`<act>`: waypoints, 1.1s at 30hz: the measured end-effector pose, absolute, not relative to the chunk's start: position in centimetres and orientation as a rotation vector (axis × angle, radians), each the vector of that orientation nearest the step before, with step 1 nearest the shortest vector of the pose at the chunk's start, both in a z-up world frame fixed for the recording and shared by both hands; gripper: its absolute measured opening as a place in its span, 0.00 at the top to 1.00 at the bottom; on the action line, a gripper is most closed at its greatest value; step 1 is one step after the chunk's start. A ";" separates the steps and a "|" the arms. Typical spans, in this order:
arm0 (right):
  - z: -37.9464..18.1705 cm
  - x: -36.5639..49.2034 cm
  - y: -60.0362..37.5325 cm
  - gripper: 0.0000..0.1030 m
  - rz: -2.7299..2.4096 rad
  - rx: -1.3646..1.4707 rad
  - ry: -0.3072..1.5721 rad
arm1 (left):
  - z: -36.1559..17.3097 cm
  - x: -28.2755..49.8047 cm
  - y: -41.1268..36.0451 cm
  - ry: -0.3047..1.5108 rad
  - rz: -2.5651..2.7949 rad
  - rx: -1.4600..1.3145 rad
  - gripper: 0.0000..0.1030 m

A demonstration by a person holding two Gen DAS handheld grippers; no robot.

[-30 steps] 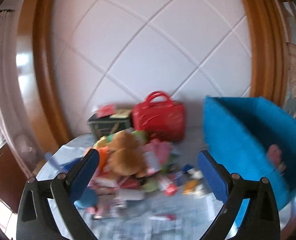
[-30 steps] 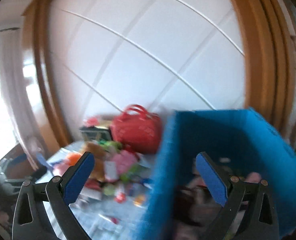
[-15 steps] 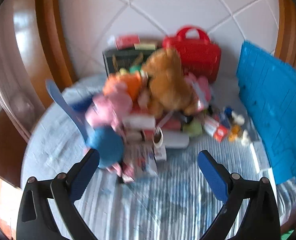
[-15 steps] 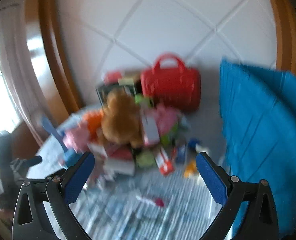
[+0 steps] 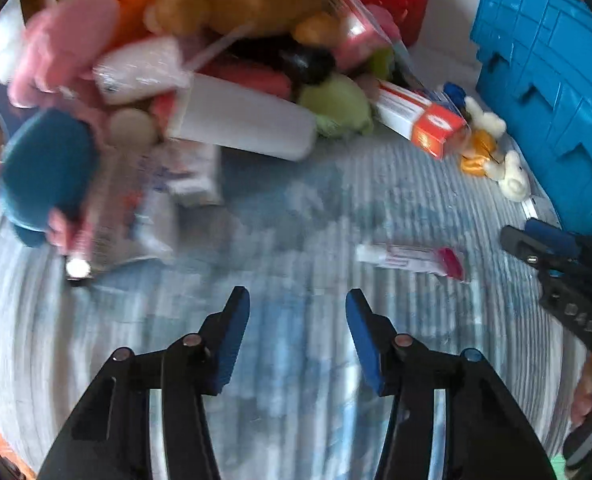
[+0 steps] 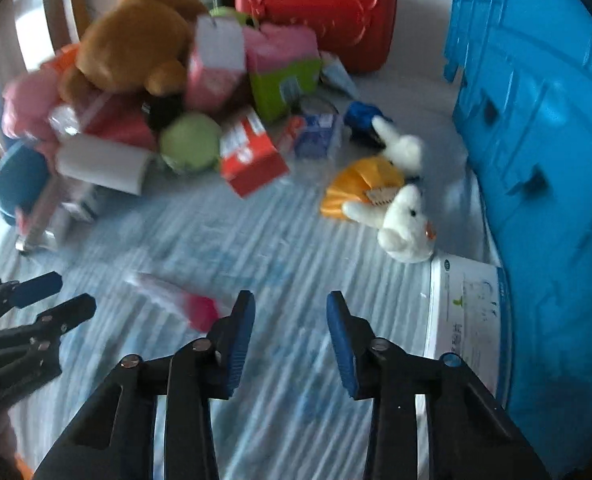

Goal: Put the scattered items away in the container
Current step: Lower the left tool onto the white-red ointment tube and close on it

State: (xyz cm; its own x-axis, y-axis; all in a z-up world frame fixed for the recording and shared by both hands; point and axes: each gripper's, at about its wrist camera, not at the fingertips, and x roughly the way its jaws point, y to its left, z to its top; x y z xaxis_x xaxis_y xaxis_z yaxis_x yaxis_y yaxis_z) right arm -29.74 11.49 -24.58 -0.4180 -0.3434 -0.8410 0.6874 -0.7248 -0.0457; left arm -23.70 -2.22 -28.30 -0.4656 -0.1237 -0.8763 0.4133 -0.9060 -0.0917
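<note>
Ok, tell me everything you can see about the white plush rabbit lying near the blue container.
The white plush rabbit looks soft and fluffy, with a small dark eye and an orange spot by its face. It lies on its side on the striped blue cloth, its ears reaching up toward the pile. A yellow-orange fabric piece with a paper tag lies against it. Its head is beside a white printed box, just short of the blue container. Neither tool touches it.

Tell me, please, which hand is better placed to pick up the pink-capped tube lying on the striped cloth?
Probably the right tool: the tube lies just beside its left finger. The left tool is farther from it. Both tools are closing on nothing.
</note>
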 end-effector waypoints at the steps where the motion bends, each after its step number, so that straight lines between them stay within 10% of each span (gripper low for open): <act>1: -25.4 -30.1 11.4 0.66 -2.148 1.164 0.527 | -28.8 -24.3 -1.7 0.419 -2.413 1.415 0.52; 11: -25.6 -26.6 11.6 0.66 -2.171 1.085 0.512 | -28.4 -28.8 -3.0 0.302 -2.356 1.325 0.52; 15: -24.4 -25.3 14.6 0.32 -2.460 0.989 0.503 | -26.3 -27.3 -1.9 0.382 -2.450 1.282 0.52; 26: -26.1 -26.9 19.2 0.15 -2.791 1.127 0.541 | -29.1 -28.4 3.2 0.285 -2.530 1.395 0.38; 33: -26.1 -28.3 18.7 0.11 -2.686 1.214 0.460 | -28.7 -27.8 1.3 0.309 -2.573 1.372 0.63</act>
State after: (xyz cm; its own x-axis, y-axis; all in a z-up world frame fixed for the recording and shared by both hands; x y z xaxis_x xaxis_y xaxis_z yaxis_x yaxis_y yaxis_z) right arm -28.32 18.71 -26.08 -0.6585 -0.0169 -0.7524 0.2662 -0.9403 -0.2119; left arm -27.79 1.33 -28.73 -0.5452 -0.0846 -0.8340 0.2795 -0.9563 -0.0857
